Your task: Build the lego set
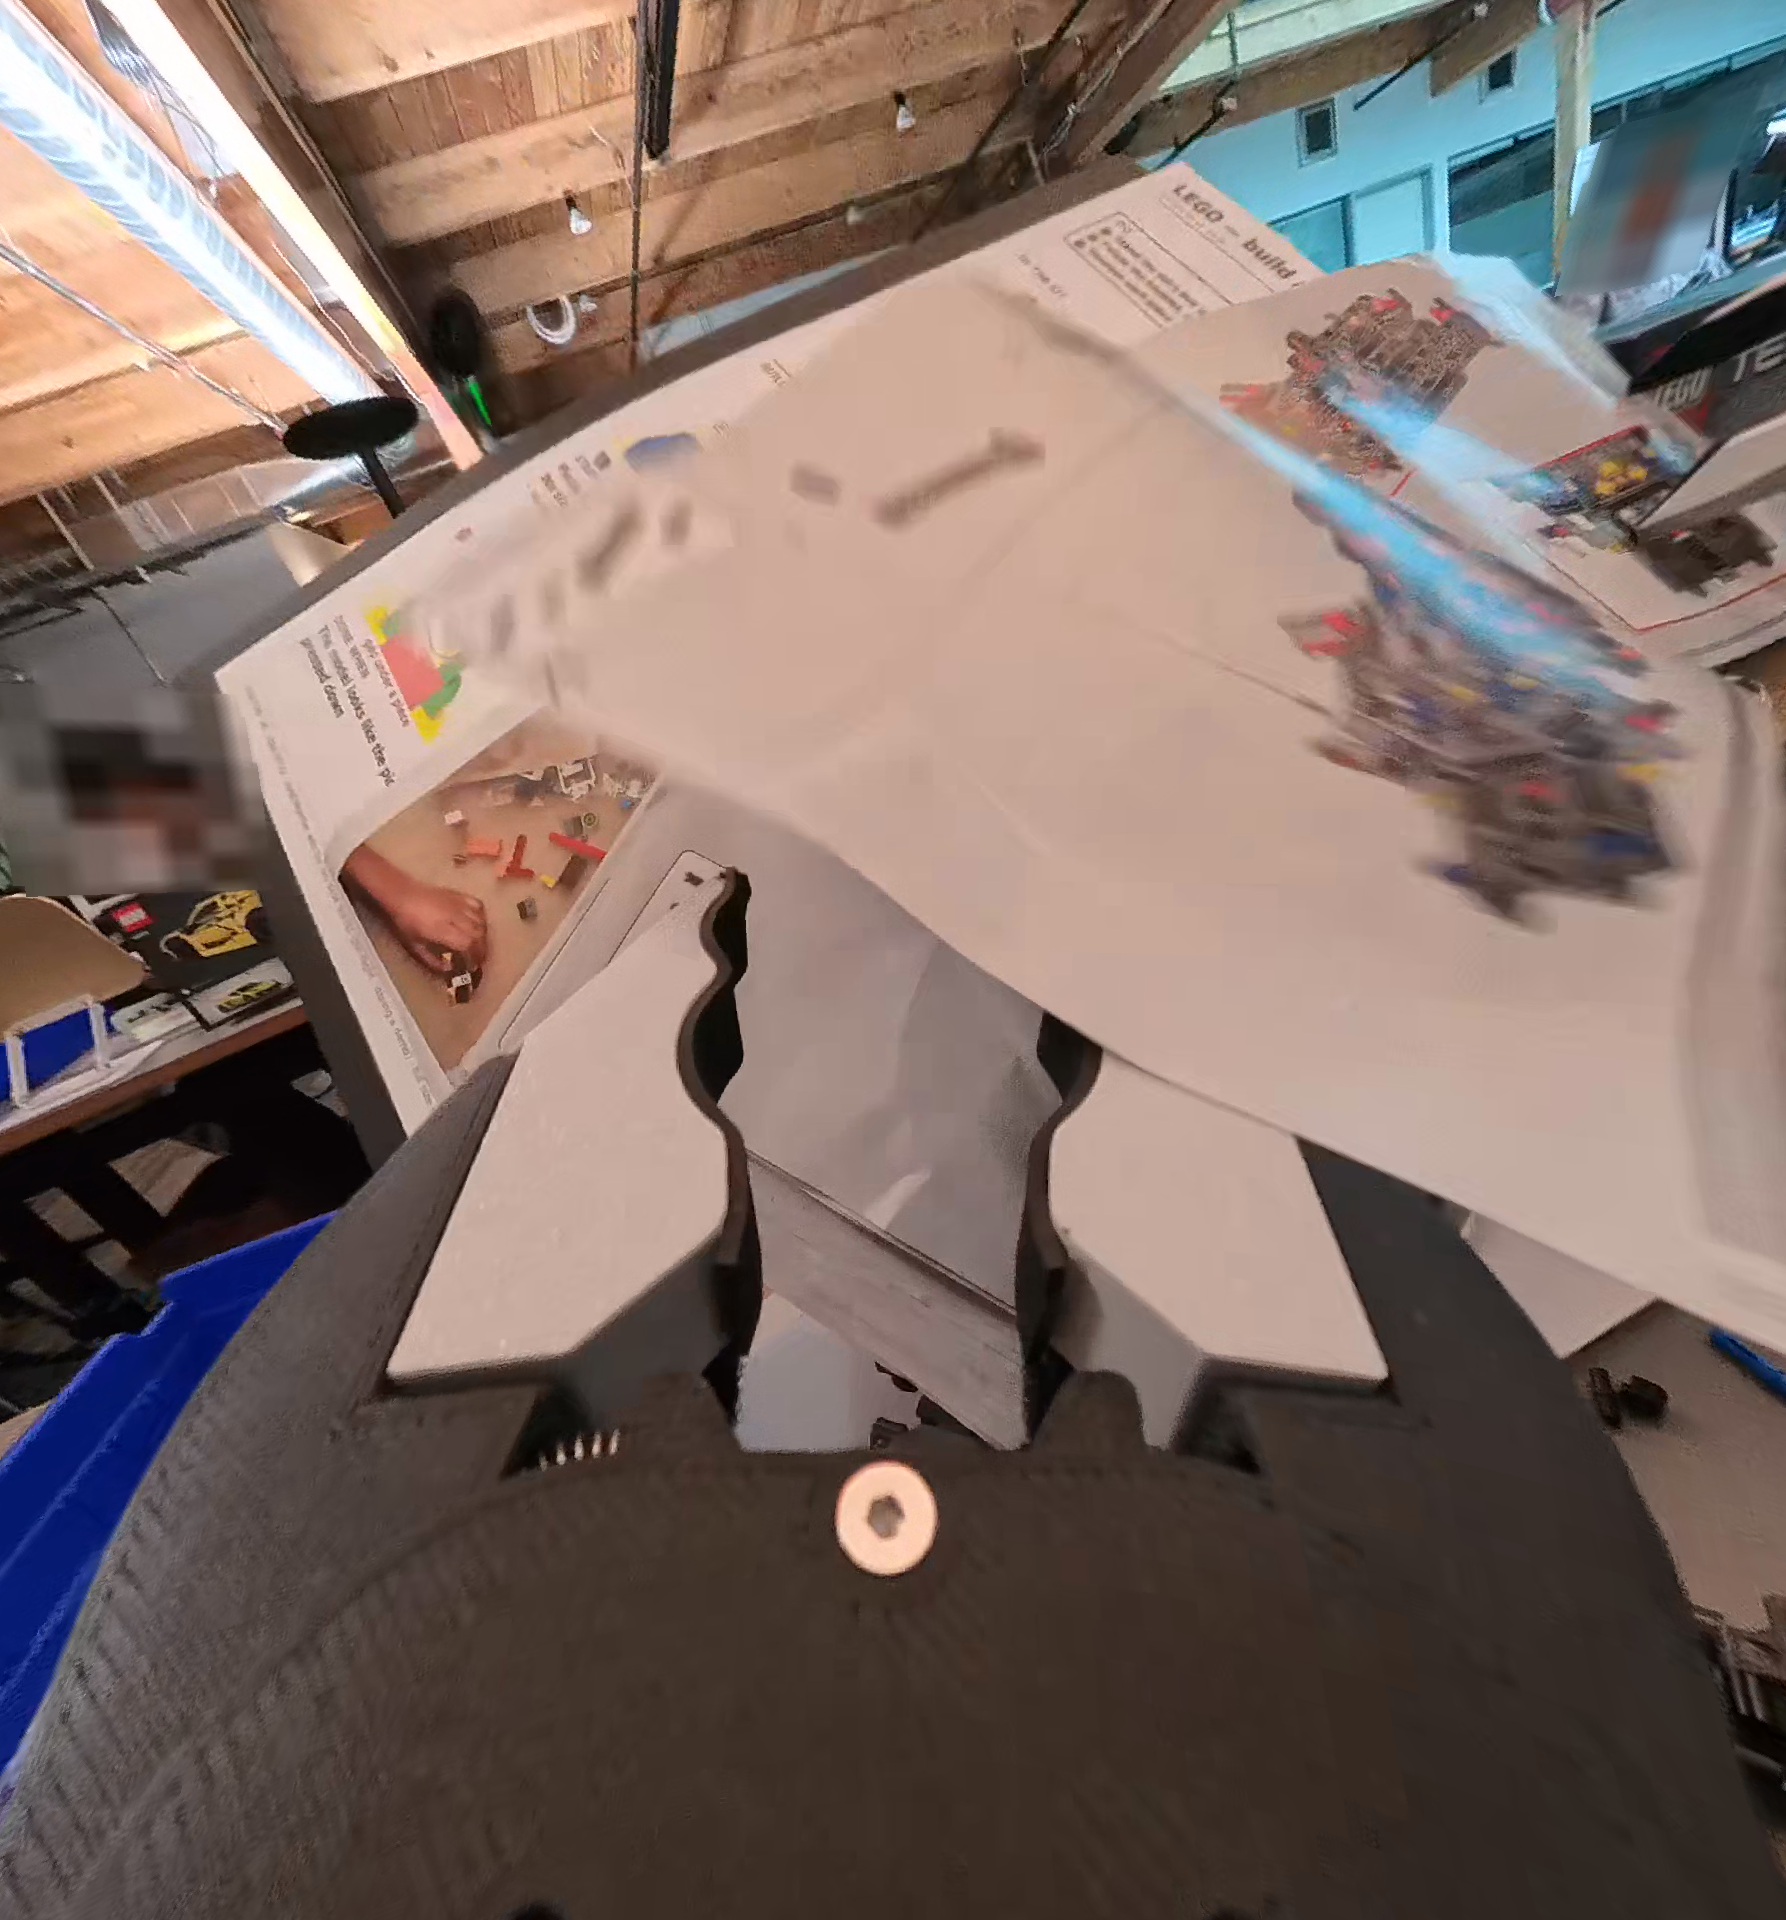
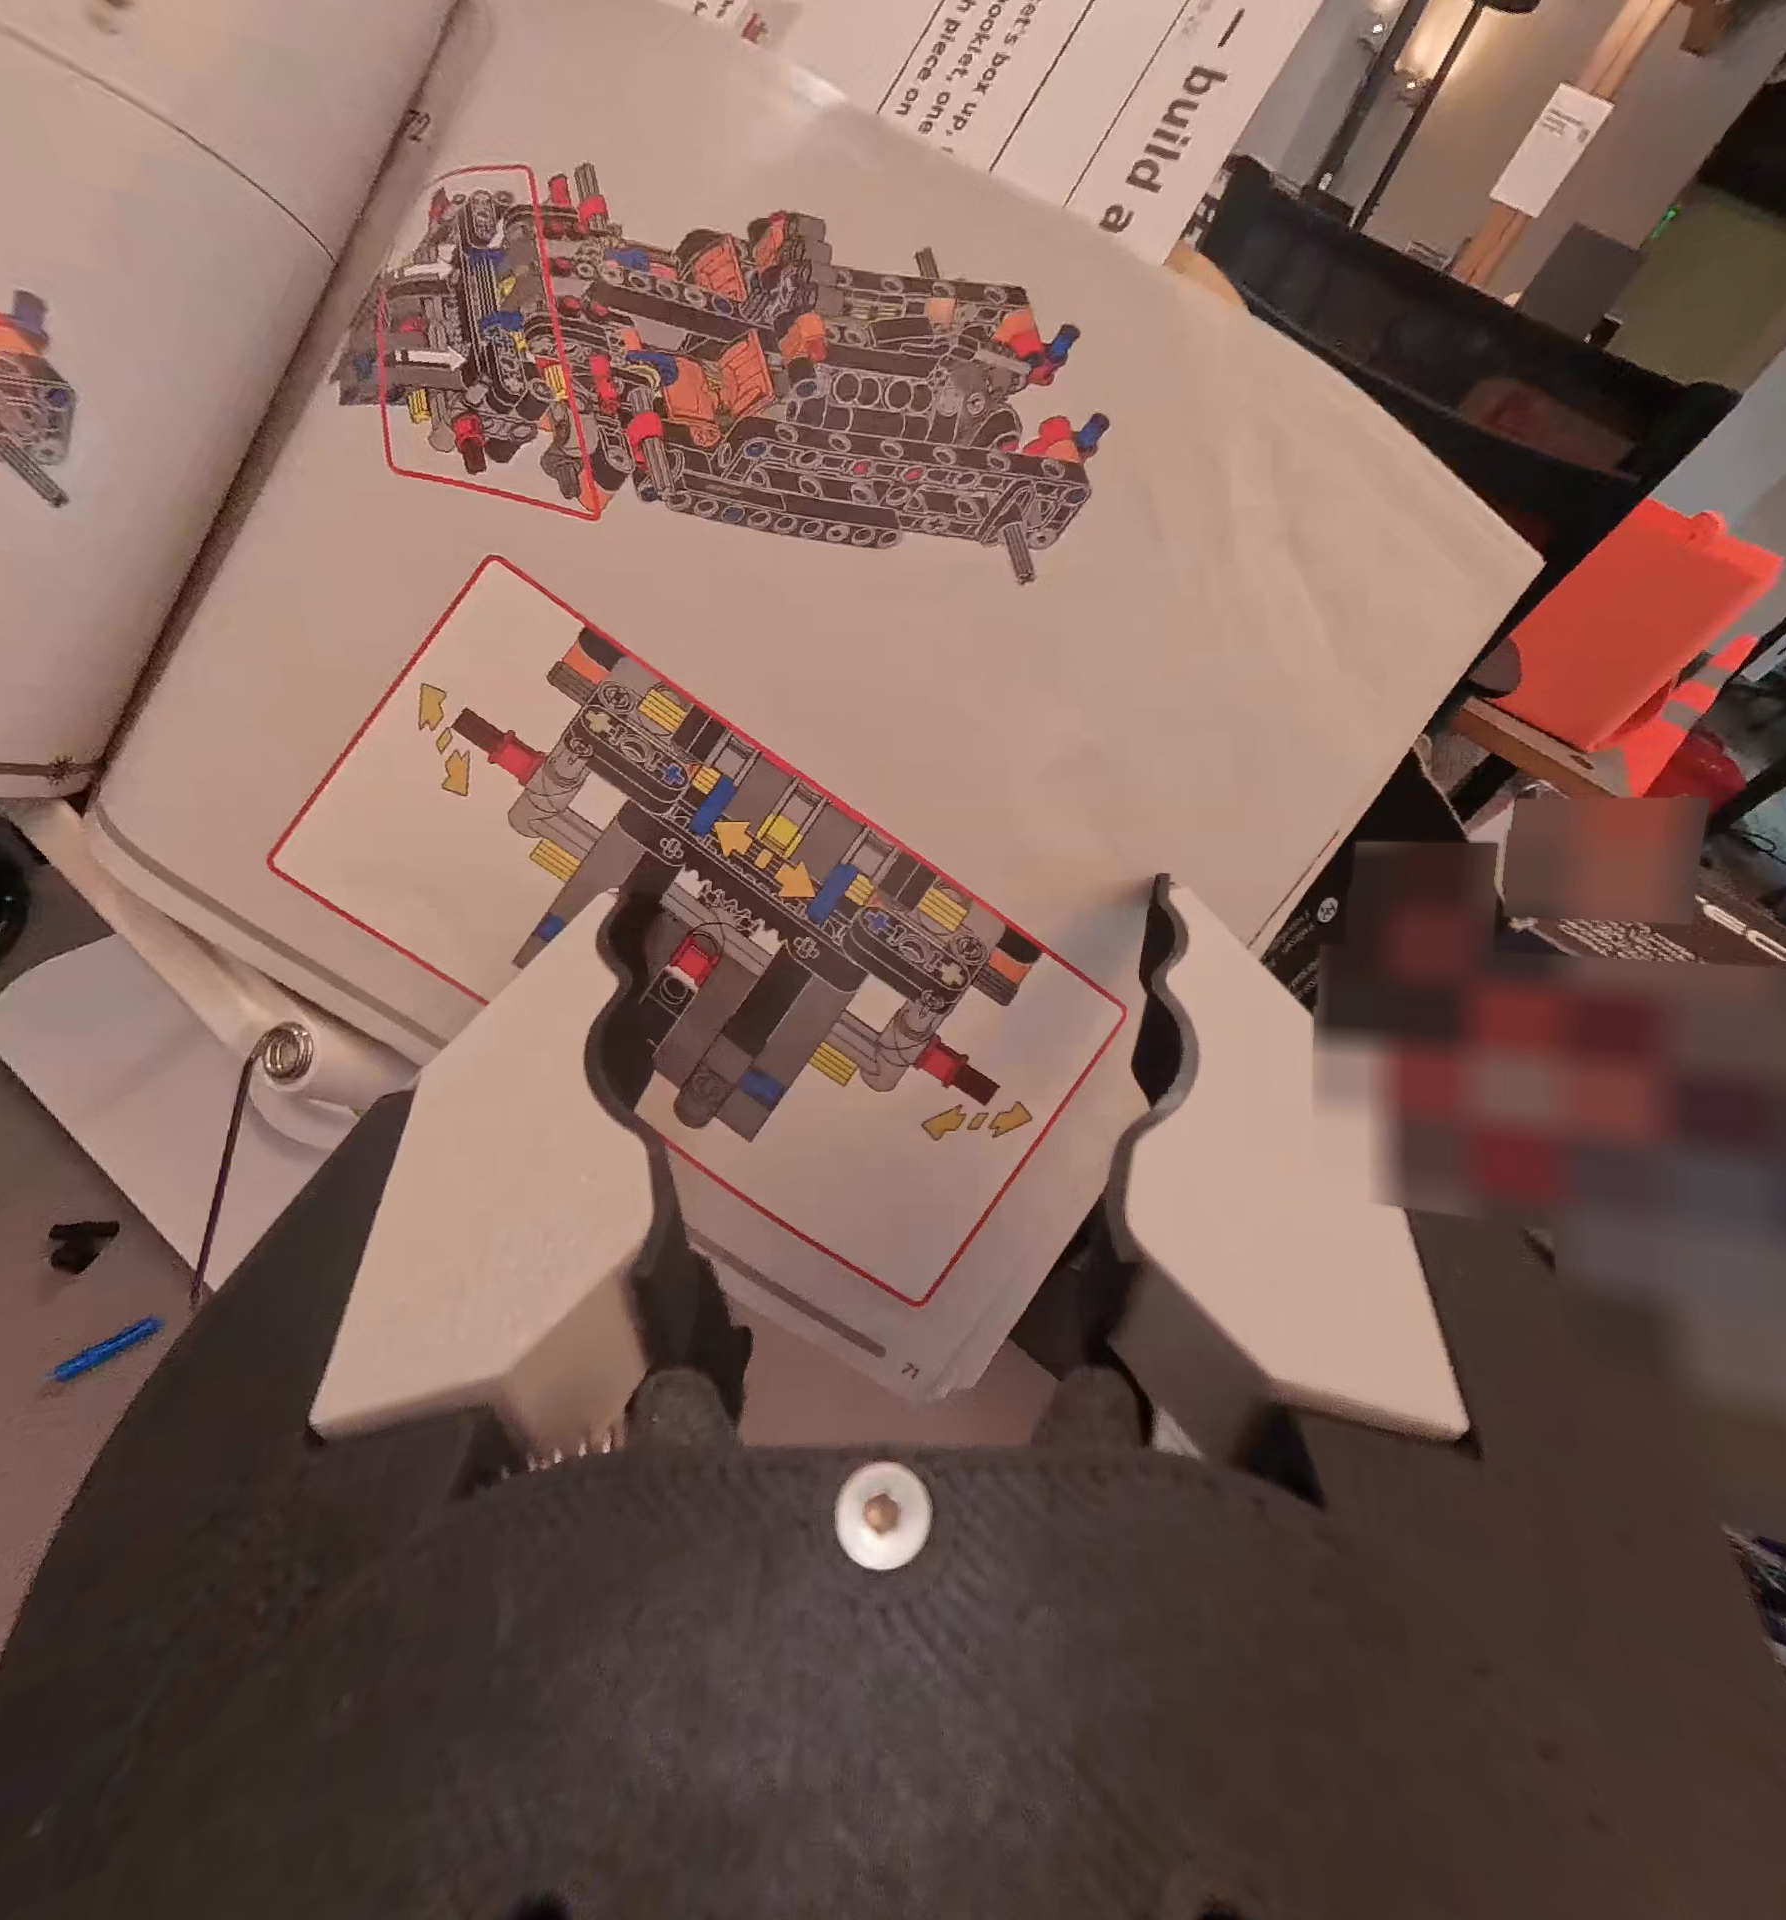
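The instruction booklet (image 2: 1128,675) lies open on a white stand, showing coloured build diagrams. My right gripper (image 2: 884,904) hovers just over the lower diagram of its right-hand page, jaws wide apart and empty. In the left wrist view one booklet page (image 1: 1024,727) is lifted and motion-blurred, arching over my left gripper (image 1: 889,966) and covering its right fingertip. The left jaws stand apart with the stack of pages' edge between them; nothing is pinched. A loose blue pin (image 2: 104,1348) and a small black piece (image 2: 84,1242) lie on the table left of the booklet.
A white printed sheet with a photo of a hand (image 1: 432,914) stands behind the booklet. A blue bin (image 1: 89,1455) is at lower left. The black set box (image 1: 1751,364) is at the right. An orange object (image 2: 1637,644) sits beyond the table.
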Demonstrator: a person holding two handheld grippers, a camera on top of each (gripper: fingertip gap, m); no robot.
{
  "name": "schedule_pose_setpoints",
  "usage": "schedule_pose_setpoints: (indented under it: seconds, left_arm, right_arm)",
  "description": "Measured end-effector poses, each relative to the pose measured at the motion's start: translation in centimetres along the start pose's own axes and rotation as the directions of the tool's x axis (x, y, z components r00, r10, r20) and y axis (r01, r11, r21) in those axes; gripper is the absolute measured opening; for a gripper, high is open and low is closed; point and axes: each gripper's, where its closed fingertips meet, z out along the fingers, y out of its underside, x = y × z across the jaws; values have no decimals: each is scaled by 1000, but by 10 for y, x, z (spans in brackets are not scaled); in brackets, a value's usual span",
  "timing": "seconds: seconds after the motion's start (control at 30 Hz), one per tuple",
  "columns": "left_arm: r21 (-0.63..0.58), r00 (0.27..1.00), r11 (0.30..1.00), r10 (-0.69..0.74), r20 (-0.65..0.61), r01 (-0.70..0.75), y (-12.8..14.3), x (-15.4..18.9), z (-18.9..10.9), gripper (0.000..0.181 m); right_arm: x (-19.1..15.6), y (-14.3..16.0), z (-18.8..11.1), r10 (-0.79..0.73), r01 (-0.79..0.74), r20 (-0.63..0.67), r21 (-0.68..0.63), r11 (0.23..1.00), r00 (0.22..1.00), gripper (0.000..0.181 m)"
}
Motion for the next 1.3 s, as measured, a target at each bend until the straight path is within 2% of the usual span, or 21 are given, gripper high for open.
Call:
schedule_pose_setpoints:
  seconds: [0.13, 0.23, 0.4, 0.5, 0.53, 0.7, 0.8, 0.9, 1.03, 1.07, 1.17, 1.23, 1.3]
  left_arm:
    - [-13, 1000, 1000, -22, 1, 22, 5, -6, 1, 58]
    - [-6, 997, 997, -72, 10, 72, 6, -15, 0, 59]
    - [39, 981, 984, -176, 75, 174, 5, -48, -10, 60]
    - [92, 963, 968, -244, 114, 234, 2, -68, -19, 59]
    - [116, 959, 962, -262, 113, 249, -1, -72, -22, 56]
    - [177, 970, 968, -203, 133, 179, -21, -74, -32, 56]
    - [206, 986, 971, -141, 87, 121, -36, -58, -33, 64]
    - [207, 998, 977, 39, 44, -47, -53, -23, -31, 71]
    - [205, 956, 938, 291, -30, -280, -67, 43, -28, 77]
    - [184, 942, 931, 330, -57, -315, -65, 58, -25, 83]
    - [123, 908, 911, 405, -102, -393, -55, 89, -16, 103]
    - [59, 901, 905, 425, -91, -421, -42, 99, -7, 114]
    - [3, 906, 909, 416, -75, -417, -28, 100, 2, 115]
  right_arm:
    - [-3, 1, 1, -16, 16, -5, -9, 1000, 1000, 87]
    - [-3, 0, 0, -3, 3, 5, 2, 1000, 1000, 74]
    - [-5, -3, -2, -49, 49, -9, 12, 999, 999, 54]
    - [-6, -6, -5, -79, 79, -14, 22, 997, 997, 22]
    - [-8, -6, -6, -87, 87, -6, 20, 996, 996, 18]
    - [-25, -20, -14, -104, 101, 69, 48, 994, 992, 0]
    - [-43, -40, -24, -39, 19, 173, 116, 993, 984, 0]
    - [-65, -64, -36, 29, -85, 299, 173, 981, 954, 0]
    - [-98, -90, -51, 70, -180, 432, 219, 959, 899, 0]
    - [-110, -96, -54, 75, -205, 473, 231, 951, 878, 2]
    - [-168, -107, -62, 82, -279, 657, 201, 939, 749, 23]
    - [-202, -104, -62, 75, -278, 720, 168, 946, 690, 31]
    - [-223, -97, -60, 64, -258, 749, 146, 955, 659, 40]
